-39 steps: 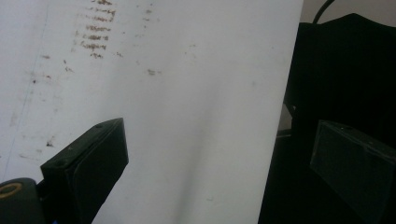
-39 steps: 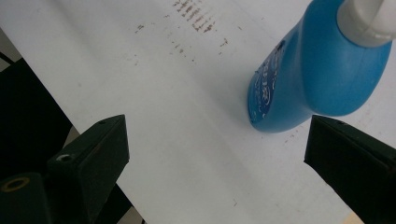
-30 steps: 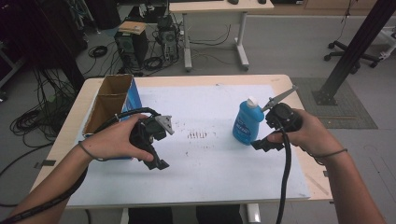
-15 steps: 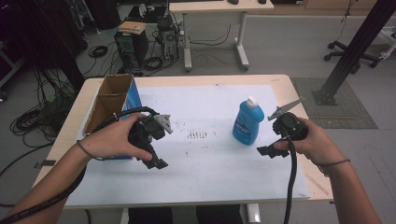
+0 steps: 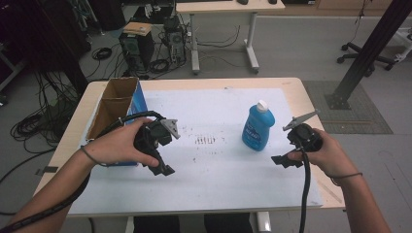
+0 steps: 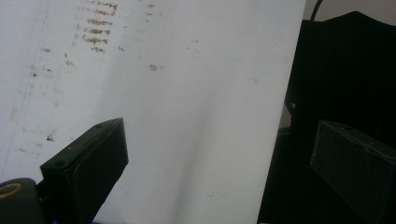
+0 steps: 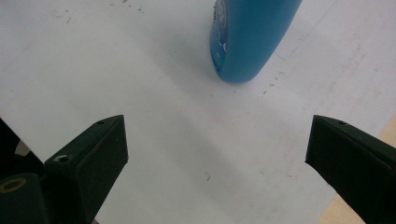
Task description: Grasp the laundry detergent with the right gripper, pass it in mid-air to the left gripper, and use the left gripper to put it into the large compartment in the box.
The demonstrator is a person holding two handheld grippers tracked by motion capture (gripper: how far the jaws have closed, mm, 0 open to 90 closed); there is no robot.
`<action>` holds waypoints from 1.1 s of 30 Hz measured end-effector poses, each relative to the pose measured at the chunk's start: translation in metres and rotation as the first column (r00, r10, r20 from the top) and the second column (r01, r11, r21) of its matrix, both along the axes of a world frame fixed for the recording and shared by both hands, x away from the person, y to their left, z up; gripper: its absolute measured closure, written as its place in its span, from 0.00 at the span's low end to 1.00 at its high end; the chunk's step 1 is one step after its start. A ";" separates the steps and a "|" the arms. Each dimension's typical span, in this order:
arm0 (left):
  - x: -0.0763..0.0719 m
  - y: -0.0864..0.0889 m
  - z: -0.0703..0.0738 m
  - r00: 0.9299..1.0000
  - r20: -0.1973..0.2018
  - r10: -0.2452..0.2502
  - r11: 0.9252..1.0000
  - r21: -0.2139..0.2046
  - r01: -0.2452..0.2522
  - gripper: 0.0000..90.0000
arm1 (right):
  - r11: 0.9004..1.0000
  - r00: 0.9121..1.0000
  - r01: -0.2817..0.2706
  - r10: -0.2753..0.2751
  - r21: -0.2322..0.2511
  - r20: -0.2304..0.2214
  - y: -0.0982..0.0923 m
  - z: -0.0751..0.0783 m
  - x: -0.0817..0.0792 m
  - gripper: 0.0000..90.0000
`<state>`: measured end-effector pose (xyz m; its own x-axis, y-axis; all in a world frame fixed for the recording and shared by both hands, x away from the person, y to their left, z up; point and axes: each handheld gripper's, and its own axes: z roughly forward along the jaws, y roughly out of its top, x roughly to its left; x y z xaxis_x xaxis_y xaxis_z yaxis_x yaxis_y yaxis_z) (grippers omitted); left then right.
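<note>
1. Blue detergent bottle (image 5: 257, 127), white cap on, stands upright on the surface (image 5: 218, 194) at 2 o'clock.
2. Open cardboard box (image 5: 114, 104) at 10 o'clock; contents cannot be seen.
3. Left gripper (image 5: 163, 162) and right gripper (image 5: 282, 159): jaws spread apart, holding nothing.

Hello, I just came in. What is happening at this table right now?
A person at a white-covered table holds a black two-jaw gripper in each hand. Neither holds anything: both stand open over the white sheet. The right gripper is close to an upright blue plastic bottle with a white cap but is not touching it. The left gripper hovers near an open brown cardboard box with a blue side at the table's left edge.
</note>
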<state>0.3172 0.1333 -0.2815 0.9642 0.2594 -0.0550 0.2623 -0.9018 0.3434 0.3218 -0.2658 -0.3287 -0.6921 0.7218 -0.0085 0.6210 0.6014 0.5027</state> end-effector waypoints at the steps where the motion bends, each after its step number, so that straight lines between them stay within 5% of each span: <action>1: 0.000 0.000 0.000 1.000 0.000 0.000 1.000 0.000 0.000 0.05 | 1.000 1.000 0.000 0.000 0.000 0.000 0.000 0.000 0.000 0.06; 11: 0.003 -0.001 -0.003 1.000 -0.009 0.003 1.000 0.006 -0.003 0.05 | 0.999 0.999 0.035 -0.036 0.019 0.034 -0.010 -0.020 0.008 0.05; 15: 0.003 -0.001 -0.003 1.000 -0.012 0.006 1.000 0.011 -0.005 0.05 | 0.996 0.996 0.040 -0.047 0.082 0.077 -0.016 -0.036 0.017 0.05; 25: 0.003 0.000 0.001 1.000 -0.002 0.006 1.000 0.007 -0.006 0.05 | 0.991 0.992 0.015 -0.032 0.130 0.124 -0.015 -0.048 0.024 0.05; 26: 0.003 0.000 0.001 1.000 -0.002 0.006 1.000 0.007 -0.006 0.05 | 0.986 0.988 0.004 -0.030 0.168 0.154 -0.013 -0.052 0.027 0.05; 33: 0.002 0.001 0.002 1.000 -0.003 0.009 1.000 0.004 -0.009 0.05 | 0.982 0.983 -0.004 -0.030 0.190 0.179 -0.011 -0.057 0.030 0.04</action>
<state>0.3191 0.1345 -0.2799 0.9616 0.2685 -0.0571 0.2717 -0.9008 0.3387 0.3515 -0.2766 -0.3854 -0.6821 0.7313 0.0051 0.5168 0.4771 0.7109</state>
